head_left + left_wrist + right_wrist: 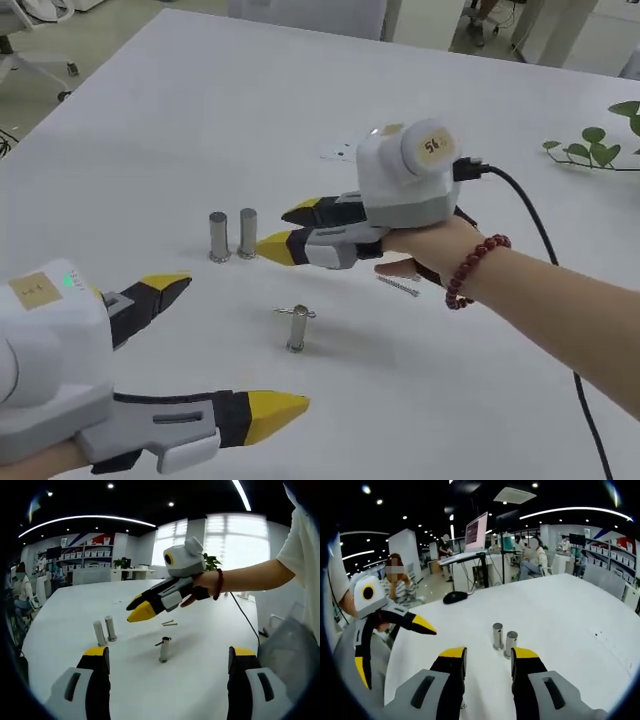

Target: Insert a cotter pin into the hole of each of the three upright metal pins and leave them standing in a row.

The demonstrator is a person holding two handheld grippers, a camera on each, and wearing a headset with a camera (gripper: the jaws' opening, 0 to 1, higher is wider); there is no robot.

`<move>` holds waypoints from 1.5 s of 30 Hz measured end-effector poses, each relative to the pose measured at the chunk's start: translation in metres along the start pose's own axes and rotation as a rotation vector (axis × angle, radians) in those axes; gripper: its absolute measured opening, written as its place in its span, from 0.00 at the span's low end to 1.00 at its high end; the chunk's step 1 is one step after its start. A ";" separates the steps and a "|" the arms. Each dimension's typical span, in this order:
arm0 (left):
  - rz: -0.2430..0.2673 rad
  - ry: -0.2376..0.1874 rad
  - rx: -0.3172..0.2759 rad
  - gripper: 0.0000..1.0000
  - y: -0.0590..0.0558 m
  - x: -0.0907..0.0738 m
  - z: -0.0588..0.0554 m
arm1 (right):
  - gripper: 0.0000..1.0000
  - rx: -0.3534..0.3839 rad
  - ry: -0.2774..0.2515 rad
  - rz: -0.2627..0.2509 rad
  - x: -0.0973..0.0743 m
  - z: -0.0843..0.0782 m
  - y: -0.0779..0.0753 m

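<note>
Metal pins [247, 233] (two, upright) just beside right hand-held gripper [272, 230].

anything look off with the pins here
One pin, with a cotter pin through its top, stands alone, nearer the person than the other two pins, so there is no row of three. Loose cotter pins lie flat to its right. Nothing looks tipped or damaged.

A wide white table [200, 120] carries two bare upright metal pins [219, 237] standing side by side, left of centre. Nearer stands a third pin [297, 335] with a cotter pin [290, 312] through its top. Loose cotter pins [398, 286] lie to the right, and a black cable [545, 240] trails down the right side.
</note>
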State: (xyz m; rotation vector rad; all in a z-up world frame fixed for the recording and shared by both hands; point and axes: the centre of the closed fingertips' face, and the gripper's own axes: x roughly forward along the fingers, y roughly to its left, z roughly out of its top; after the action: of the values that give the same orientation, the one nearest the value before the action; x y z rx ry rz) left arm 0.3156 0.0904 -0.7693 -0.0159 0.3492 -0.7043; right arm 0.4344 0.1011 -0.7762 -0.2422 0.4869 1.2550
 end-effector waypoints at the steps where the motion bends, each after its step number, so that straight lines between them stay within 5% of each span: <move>1: 0.004 -0.004 0.002 0.99 0.001 -0.001 0.001 | 0.37 0.002 -0.010 -0.008 0.003 0.001 -0.003; 22: 0.051 0.003 0.012 0.93 0.013 -0.009 0.000 | 0.32 0.062 -0.061 -0.056 0.055 -0.012 -0.032; 45: 0.074 0.016 -0.019 0.90 0.019 -0.014 -0.010 | 0.17 0.067 -0.097 -0.047 0.070 -0.013 -0.035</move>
State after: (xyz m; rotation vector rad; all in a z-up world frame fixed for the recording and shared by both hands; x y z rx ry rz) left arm 0.3144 0.1151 -0.7765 -0.0154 0.3701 -0.6280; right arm 0.4808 0.1444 -0.8238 -0.1351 0.4362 1.1963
